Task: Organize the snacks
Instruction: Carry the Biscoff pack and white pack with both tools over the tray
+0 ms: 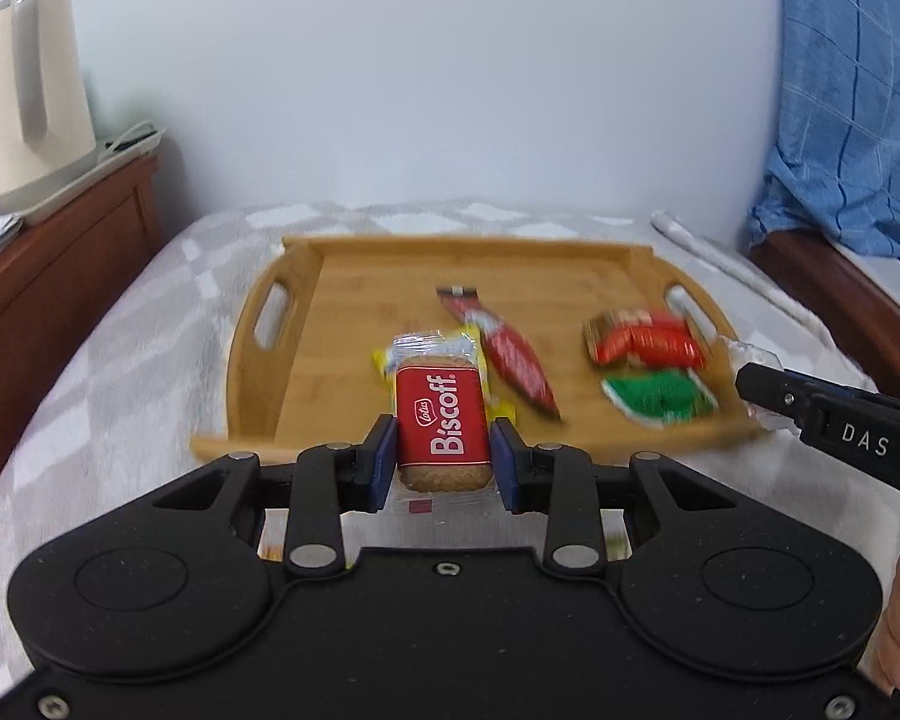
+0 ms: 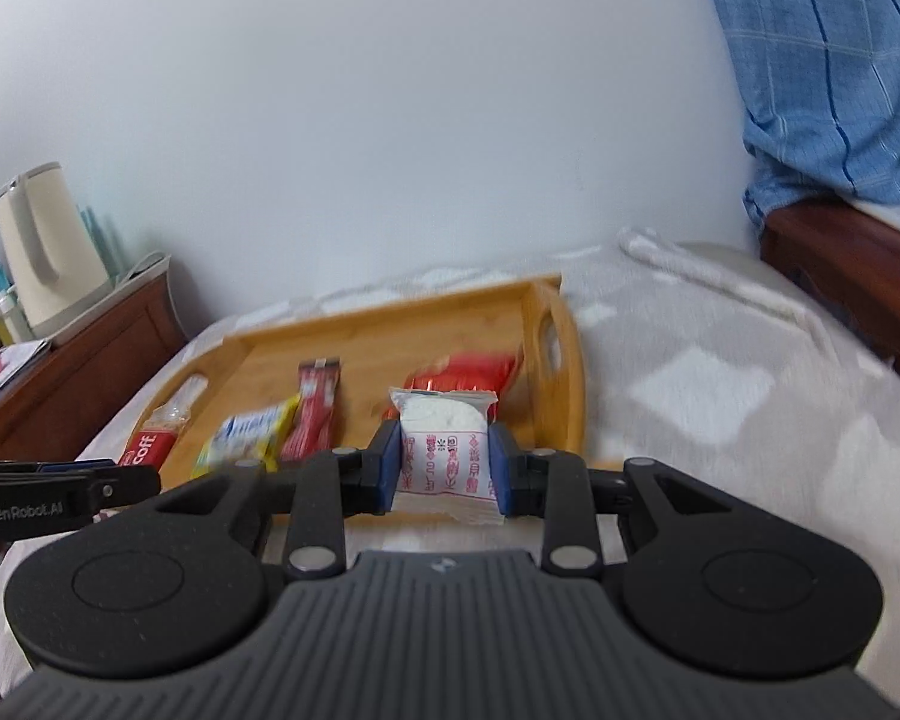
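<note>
My left gripper (image 1: 443,455) is shut on a red Biscoff biscuit packet (image 1: 443,420), held above the near edge of a wooden tray (image 1: 342,276). My right gripper (image 2: 445,463) is shut on a white snack packet with red print (image 2: 447,450), held over the tray's (image 2: 390,324) near right part. On the tray lie a red stick packet (image 1: 510,354), red wrapped snacks (image 1: 648,339), a green packet (image 1: 660,396) and a yellow packet (image 2: 252,435). The right gripper's arm (image 1: 834,426) shows at the right of the left wrist view. The left gripper's finger (image 2: 60,489) and its Biscoff packet (image 2: 144,447) show at the left of the right wrist view.
The tray rests on a grey and white checked blanket (image 1: 120,372). A cream kettle (image 1: 30,96) stands on a wooden side table (image 1: 72,264) at the left. A blue checked cloth (image 1: 840,96) hangs over wooden furniture at the right. A white wall is behind.
</note>
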A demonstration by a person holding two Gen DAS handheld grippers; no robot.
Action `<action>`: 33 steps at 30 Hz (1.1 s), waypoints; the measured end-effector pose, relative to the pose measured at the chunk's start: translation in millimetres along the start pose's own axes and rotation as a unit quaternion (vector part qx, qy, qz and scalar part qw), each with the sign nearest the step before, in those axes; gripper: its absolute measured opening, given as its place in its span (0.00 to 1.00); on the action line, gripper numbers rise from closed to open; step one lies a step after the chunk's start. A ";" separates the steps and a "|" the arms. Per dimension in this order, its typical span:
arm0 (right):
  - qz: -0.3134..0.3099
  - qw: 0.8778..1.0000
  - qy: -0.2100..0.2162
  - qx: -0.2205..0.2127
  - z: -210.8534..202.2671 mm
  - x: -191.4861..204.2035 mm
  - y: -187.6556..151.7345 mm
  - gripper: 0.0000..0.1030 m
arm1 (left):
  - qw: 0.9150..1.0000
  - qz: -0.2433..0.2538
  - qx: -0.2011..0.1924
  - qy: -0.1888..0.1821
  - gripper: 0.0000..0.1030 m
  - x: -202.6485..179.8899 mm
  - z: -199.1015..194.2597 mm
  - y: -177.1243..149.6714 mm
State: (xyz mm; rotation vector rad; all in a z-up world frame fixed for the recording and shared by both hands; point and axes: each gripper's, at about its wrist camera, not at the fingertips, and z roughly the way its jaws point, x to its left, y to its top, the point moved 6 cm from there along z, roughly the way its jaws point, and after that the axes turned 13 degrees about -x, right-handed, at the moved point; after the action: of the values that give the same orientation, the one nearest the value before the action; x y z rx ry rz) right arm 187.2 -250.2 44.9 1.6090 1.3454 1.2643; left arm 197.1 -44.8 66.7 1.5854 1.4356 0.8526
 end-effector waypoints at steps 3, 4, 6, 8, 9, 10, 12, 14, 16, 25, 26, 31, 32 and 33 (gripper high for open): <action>0.006 1.000 0.004 -0.003 19.3 -3.5 11.0 0.34 | 1.000 -0.009 -0.004 0.000 0.30 3.2 17.1 16.5; 0.008 1.000 0.005 -0.003 25.5 -4.6 14.1 0.34 | 1.000 -0.011 -0.004 -0.001 0.31 4.1 23.4 21.7; 0.011 1.000 0.007 -0.003 38.3 -6.8 20.3 0.34 | 1.000 -0.015 -0.005 -0.002 0.30 6.6 37.5 31.0; 0.007 1.000 0.006 -0.004 51.4 -8.2 26.2 0.34 | 1.000 -0.021 -0.004 -0.003 0.30 9.4 53.0 38.4; 0.005 1.000 0.007 -0.004 58.6 -9.1 29.2 0.34 | 1.000 -0.023 -0.003 -0.003 0.30 10.7 60.1 40.9; 0.002 1.000 0.008 -0.003 66.7 -10.2 32.0 0.34 | 1.000 -0.023 -0.002 -0.003 0.30 11.8 67.6 42.6; 0.003 1.000 0.007 0.001 82.4 -13.9 35.7 0.34 | 1.000 -0.027 0.003 -0.001 0.30 14.4 82.8 44.3; 0.004 1.000 0.006 0.007 98.5 -18.3 37.6 0.34 | 0.999 -0.032 0.010 -0.003 0.30 16.8 96.4 42.1; 0.002 1.000 0.004 0.015 113.5 -21.9 37.6 0.34 | 0.999 -0.032 0.018 -0.002 0.30 18.4 109.9 38.8; 0.000 0.999 -0.004 0.046 148.1 -32.1 22.1 0.34 | 0.999 -0.024 0.025 0.006 0.31 21.3 142.8 31.4; -0.003 0.999 -0.004 0.048 150.0 -31.8 20.8 0.34 | 0.999 -0.022 0.025 0.007 0.31 22.0 145.1 30.9; -0.011 0.999 -0.004 0.053 155.0 -30.2 18.0 0.34 | 0.999 -0.024 0.033 0.008 0.31 24.2 153.0 25.9; -0.012 0.998 -0.004 0.054 155.7 -29.6 17.3 0.34 | 0.999 -0.023 0.034 0.009 0.31 24.0 153.8 24.7; -0.013 0.998 -0.004 0.055 156.1 -29.2 16.5 0.34 | 0.999 -0.023 0.035 0.010 0.31 24.1 154.9 23.7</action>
State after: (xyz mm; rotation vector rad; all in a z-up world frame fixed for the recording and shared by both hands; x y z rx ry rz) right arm 341.0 -269.6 6.3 1.6636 1.4489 1.1841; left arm 348.2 -41.0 18.9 1.5939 1.5261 0.8016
